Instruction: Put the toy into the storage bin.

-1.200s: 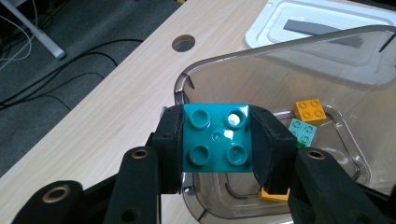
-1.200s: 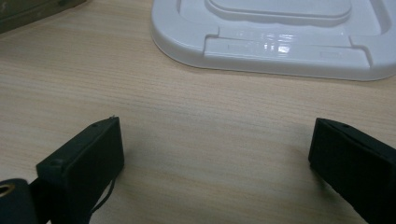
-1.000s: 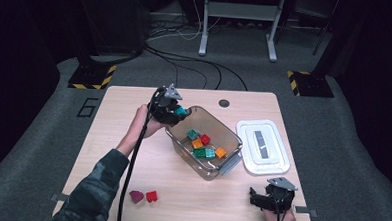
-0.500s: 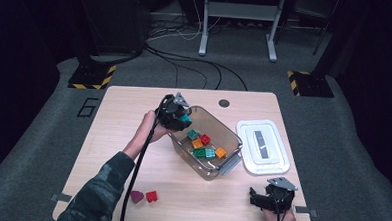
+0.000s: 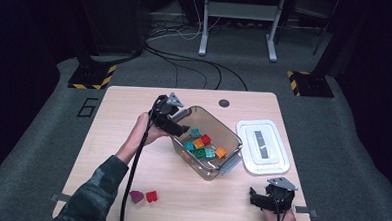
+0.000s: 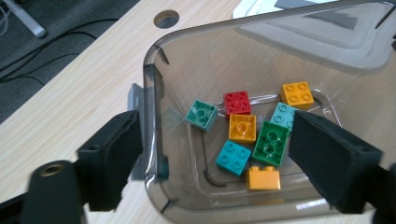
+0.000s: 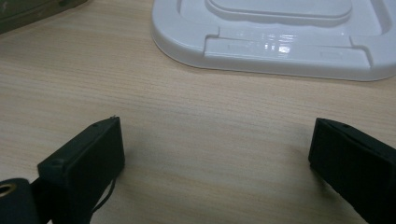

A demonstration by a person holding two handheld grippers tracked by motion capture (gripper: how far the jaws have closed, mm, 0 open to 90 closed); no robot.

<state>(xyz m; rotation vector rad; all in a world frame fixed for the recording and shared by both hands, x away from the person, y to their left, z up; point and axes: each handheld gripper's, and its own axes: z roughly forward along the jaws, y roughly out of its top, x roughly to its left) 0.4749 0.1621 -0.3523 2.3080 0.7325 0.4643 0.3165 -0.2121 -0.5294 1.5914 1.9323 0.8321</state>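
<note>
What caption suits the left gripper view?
Open hand-held gripper above a clear bin of colourful toy bricks.

A lab: hazard-taped stands (image 5: 90, 77), floor cables (image 5: 186, 60), numbered carpet.

Clear smoky plastic bin (image 5: 231, 142), open-topped, mid-table, set askew. Inside, flat on floor, studs up: teal-green brick (image 6: 201, 115) nearest left wall, red (image 6: 236, 103), two orange (image 6: 242, 128), yellow-orange (image 6: 264, 178), dark green (image 6: 271, 143), two turquoise (image 6: 233, 157)
</note>
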